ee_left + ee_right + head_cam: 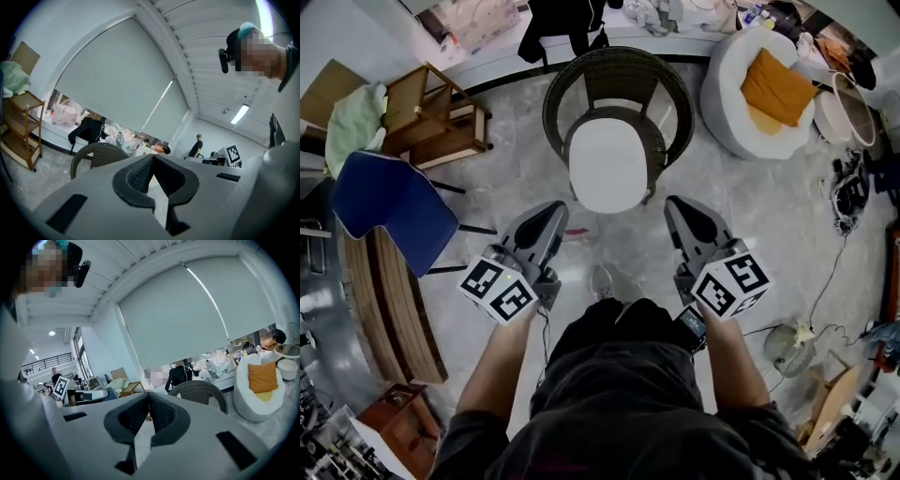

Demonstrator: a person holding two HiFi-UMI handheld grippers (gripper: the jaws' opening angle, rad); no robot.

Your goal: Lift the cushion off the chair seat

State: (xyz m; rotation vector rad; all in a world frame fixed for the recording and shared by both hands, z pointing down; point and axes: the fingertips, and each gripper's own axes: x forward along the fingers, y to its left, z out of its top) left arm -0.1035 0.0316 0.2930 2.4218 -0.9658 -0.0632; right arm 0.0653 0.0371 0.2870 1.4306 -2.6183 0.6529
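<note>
The white cushion (607, 164) was found lying flat on the seat of the chair (555, 98), filling it almost wholly, with its rounded front edge reaching the chair's front rim. The chair was woven of dark wicker, with a tall hooped back curving around the seat. The cushion was smooth, oval and plain, with no visible ties. It was judged to be light, soft and floppy, likely to sag in the middle if raised by one side only. A pinch at both front corners, where the edge shows free of the wicker, was therefore thought best. The left tongs (553, 212) and the right tongs (676, 206) were held just short of the chair's front, apart from the cushion, one toward each front corner. Each pair was pressed together with nothing between its ribbed black pads (140, 172), and would have to be spread before any hold was taken. A white tub seat (724, 103) holding an orange pillow (776, 86) stood to the chair's right.
</note>
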